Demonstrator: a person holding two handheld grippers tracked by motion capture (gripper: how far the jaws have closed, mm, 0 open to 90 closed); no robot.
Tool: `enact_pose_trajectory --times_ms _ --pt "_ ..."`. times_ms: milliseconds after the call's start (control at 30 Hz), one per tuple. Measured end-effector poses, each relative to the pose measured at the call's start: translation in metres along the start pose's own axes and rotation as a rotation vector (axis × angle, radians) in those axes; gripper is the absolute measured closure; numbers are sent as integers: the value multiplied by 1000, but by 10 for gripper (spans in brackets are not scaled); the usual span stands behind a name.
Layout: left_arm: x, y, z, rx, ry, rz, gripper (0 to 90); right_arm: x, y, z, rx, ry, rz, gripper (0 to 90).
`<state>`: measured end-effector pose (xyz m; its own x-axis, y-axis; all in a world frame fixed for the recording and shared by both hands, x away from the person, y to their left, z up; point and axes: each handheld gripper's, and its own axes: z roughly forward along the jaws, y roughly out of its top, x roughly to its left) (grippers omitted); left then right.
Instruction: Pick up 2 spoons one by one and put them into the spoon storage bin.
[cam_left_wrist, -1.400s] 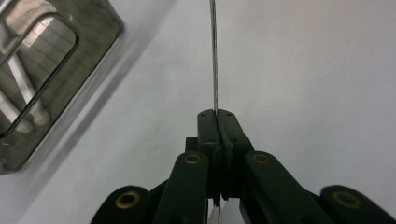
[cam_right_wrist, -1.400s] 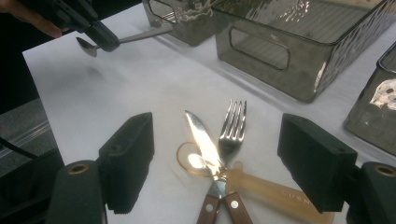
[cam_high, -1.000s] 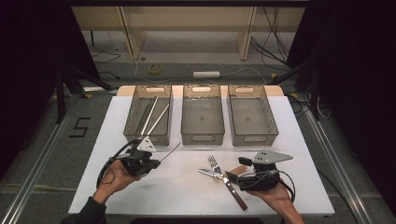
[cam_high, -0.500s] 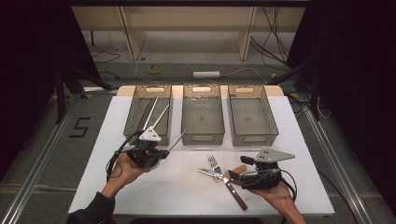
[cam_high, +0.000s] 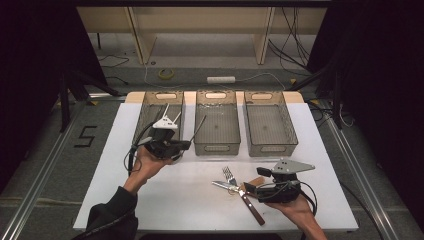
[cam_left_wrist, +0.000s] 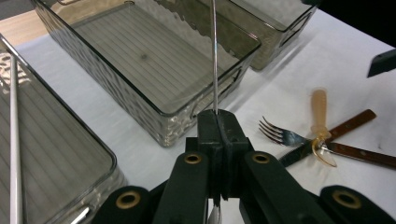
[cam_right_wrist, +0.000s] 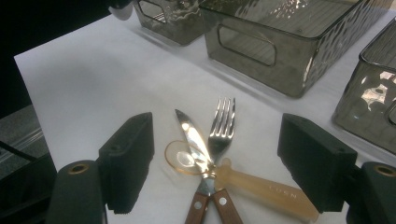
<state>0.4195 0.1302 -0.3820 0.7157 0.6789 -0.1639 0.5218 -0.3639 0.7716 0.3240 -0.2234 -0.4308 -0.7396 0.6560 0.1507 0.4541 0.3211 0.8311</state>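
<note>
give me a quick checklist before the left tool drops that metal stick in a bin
1. Left tool shut on the metal stick: ok.
2. Stick lifted off the table: ok.
3. Stick over the left bin, where other sticks lie: not ok, its tip reaches toward the middle bin.
4. Right tool out of the way, open over the fork, knife and spoon: ok.
5. Grip firmness: cannot tell.

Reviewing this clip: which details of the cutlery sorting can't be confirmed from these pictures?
- Left gripper, left gripper view: far end of the thin metal rod is cut off by the top edge.
- High view: the rod is too thin to identify.
- Right gripper view: knife and fork handles run off the bottom edge.
</note>
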Motion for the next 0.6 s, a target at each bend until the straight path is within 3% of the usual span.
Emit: enact_pose_trajectory --times_ms 600 --pt "17 37 10 -81 28 -80 892 0 0 1 6 3 -2 282"
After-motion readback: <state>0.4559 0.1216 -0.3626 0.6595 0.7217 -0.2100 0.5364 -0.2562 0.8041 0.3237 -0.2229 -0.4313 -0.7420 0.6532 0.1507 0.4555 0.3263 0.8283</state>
